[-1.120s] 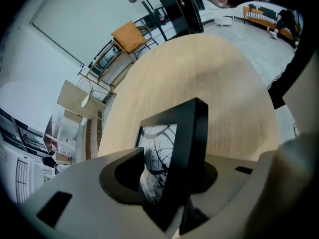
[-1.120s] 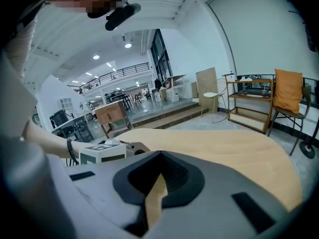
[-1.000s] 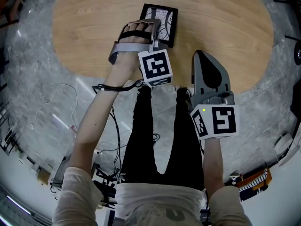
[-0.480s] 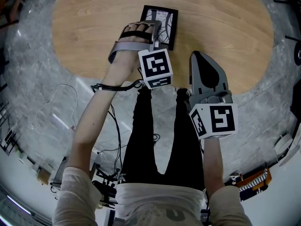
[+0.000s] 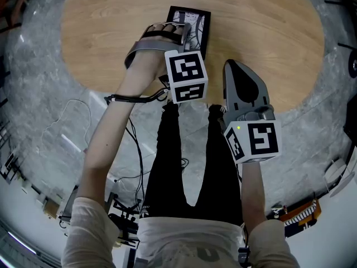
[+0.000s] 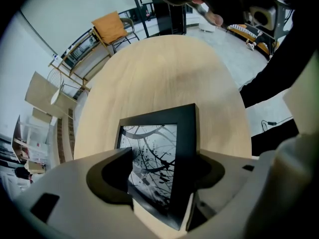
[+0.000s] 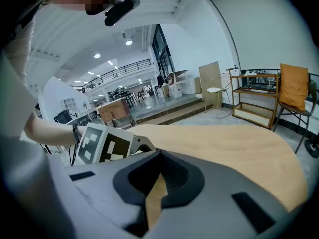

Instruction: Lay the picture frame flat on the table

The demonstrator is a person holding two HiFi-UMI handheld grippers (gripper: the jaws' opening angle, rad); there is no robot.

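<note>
Opening around picture frame [image 6: 155, 133]: left tool [image 6: 162, 172]

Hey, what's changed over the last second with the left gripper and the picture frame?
The left gripper has tipped steeper over the picture frame, and its marker cube has shifted slightly right in the head view. Its jaws have just been opening; the frame lies between them, apparently released. The frame itself stayed flat on the table in the same spot. The right gripper stayed shut over the table's near edge.
</note>
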